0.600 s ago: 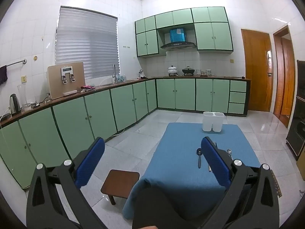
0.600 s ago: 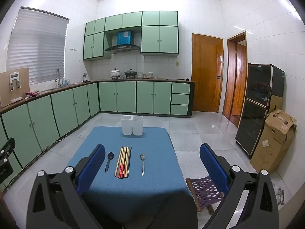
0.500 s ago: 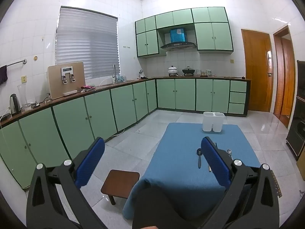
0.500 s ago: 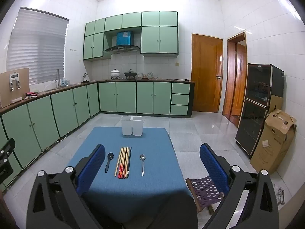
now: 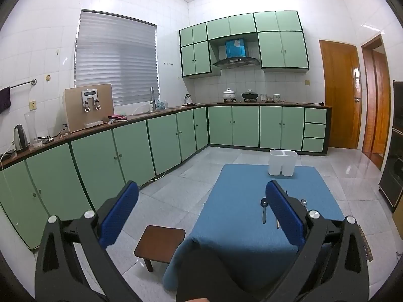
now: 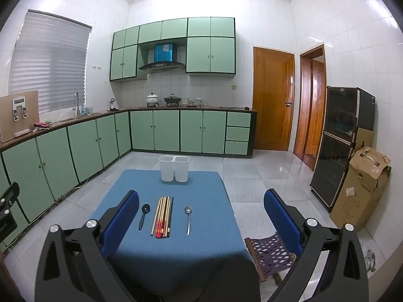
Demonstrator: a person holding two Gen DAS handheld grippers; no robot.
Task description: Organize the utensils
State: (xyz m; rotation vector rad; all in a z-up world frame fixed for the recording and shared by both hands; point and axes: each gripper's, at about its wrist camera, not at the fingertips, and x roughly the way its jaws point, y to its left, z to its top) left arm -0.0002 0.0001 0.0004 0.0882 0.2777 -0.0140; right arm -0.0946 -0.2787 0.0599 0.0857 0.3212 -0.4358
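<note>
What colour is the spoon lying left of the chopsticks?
The spoon is black, clearest in the right wrist view.

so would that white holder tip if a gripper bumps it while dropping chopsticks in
Probably, somewhat. The holder stands tall and narrow, looks like thin plastic and shows nothing inside, so it is likely light. It sits on the cloth, which may let it slide rather than topple.

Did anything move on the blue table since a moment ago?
No, nothing visibly changed. The black spoon, chopsticks and silver spoon lie as before, the white holder stays empty-looking at the far edge, and both grippers stay open, holding nothing.
</note>
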